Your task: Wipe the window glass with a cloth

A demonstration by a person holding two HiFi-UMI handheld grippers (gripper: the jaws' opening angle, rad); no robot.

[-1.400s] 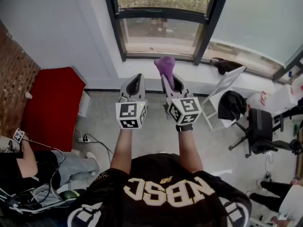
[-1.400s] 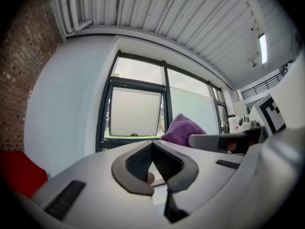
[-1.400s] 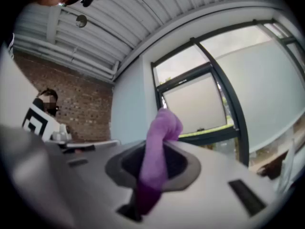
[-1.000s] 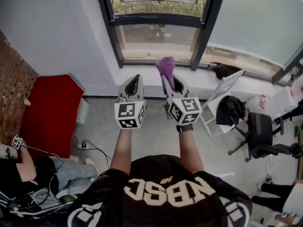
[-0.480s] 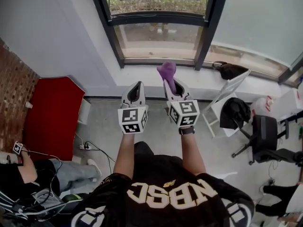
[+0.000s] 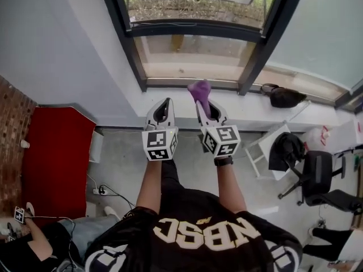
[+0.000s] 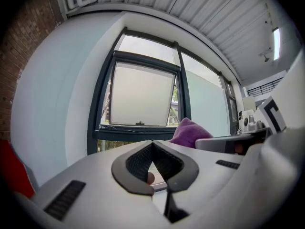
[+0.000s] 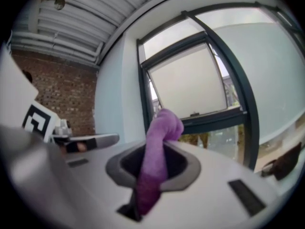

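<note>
A purple cloth [image 6: 199,90] [image 8: 156,157] [image 7: 189,132] sticks out of my right gripper [image 6: 205,102] [image 8: 152,163], which is shut on it. My left gripper [image 6: 160,109] [image 7: 153,157] is held beside it, shut, with nothing between its jaws. Both point at the dark-framed window [image 6: 195,56] [image 7: 141,101] [image 8: 190,87] ahead. Its lower pane is clear glass, and a tilted-open sash sits above it. The cloth's tip hangs a short way short of the glass, over the white sill [image 6: 187,103].
A red panel [image 6: 54,160] stands at the left by the brick wall [image 6: 11,146]. A black bag [image 6: 283,97] lies on the sill at the right. An office chair [image 6: 317,177] and a white folding chair [image 6: 264,152] stand to the right. A seated person [image 6: 34,248] is at lower left.
I have stepped nearer to the window, which now looms larger in every view. Both grippers stay side by side, and the cloth is still held in the right one.
</note>
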